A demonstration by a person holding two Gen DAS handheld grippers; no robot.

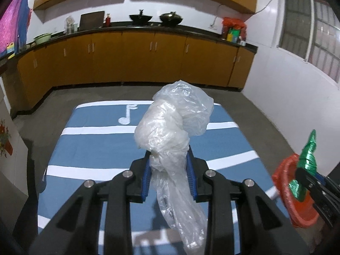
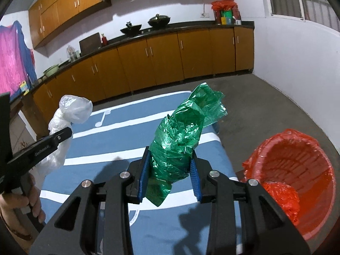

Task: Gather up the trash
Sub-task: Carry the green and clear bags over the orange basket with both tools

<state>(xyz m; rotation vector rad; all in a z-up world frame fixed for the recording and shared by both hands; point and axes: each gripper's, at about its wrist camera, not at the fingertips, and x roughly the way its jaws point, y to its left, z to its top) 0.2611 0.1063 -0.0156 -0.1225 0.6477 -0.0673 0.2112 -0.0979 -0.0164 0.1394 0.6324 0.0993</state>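
Clear bag [image 1: 170, 127] clamped in left hand-held gripper [image 1: 169, 170]; green bag [image 2: 178, 140] in right [image 2: 170, 170].

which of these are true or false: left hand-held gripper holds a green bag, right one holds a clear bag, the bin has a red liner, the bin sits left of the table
1. The left hand-held gripper holds a green bag. False: it grips the clear plastic bag.
2. The right hand-held gripper holds a clear bag. False: it grips the green plastic bag.
3. The bin has a red liner. True.
4. The bin sits left of the table. False: it stands to the right.
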